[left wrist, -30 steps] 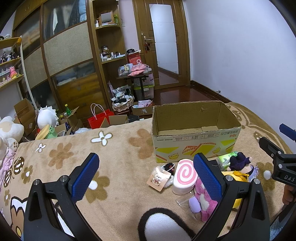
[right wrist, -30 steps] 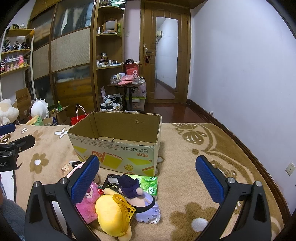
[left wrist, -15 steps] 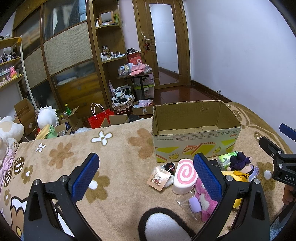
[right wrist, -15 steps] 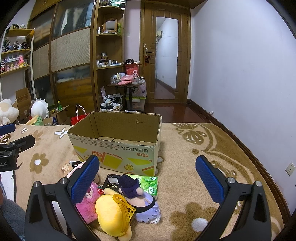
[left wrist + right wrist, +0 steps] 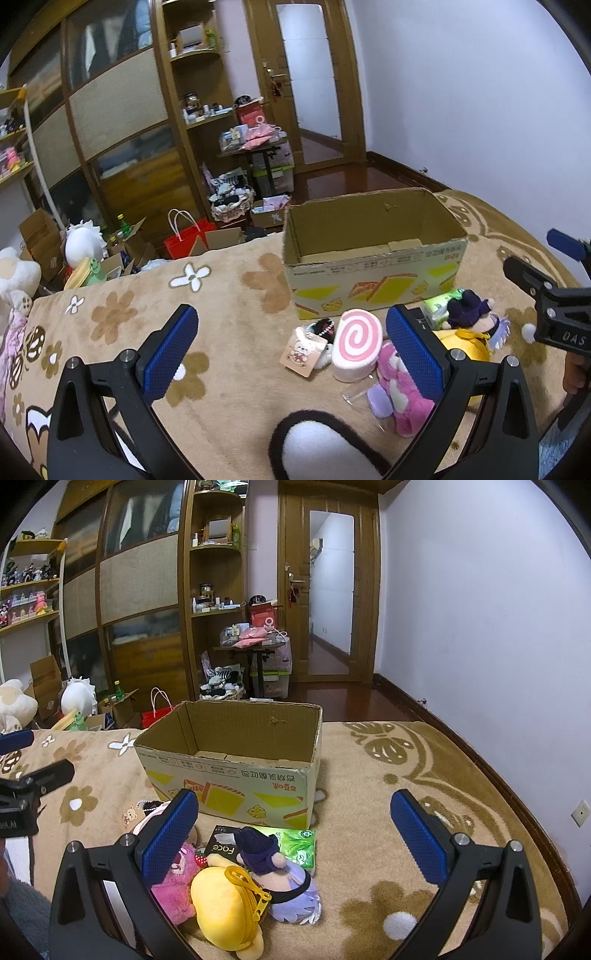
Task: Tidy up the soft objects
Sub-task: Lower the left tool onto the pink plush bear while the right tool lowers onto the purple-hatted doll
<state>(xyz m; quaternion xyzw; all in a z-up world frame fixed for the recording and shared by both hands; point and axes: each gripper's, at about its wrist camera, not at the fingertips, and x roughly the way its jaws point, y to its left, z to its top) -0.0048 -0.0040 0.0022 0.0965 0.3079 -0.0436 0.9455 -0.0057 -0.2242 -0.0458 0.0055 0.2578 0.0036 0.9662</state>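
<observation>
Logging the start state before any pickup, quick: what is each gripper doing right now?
Left gripper: open, holding nothing, above the blanket.
Right gripper: open, holding nothing, above the plush toys in front of the cardboard box.

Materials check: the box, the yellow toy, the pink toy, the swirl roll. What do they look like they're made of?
Box: corrugated cardboard, matte, with printed sides; raw torn brown edges show at the rim.
Yellow toy: smooth short plush, probably fabric, with a yellow plastic-looking clip.
Pink toy: shaggy plush with a fuzzy pile.
Swirl roll: soft-looking, smooth and matte; foam or plush, can't tell which.
</observation>
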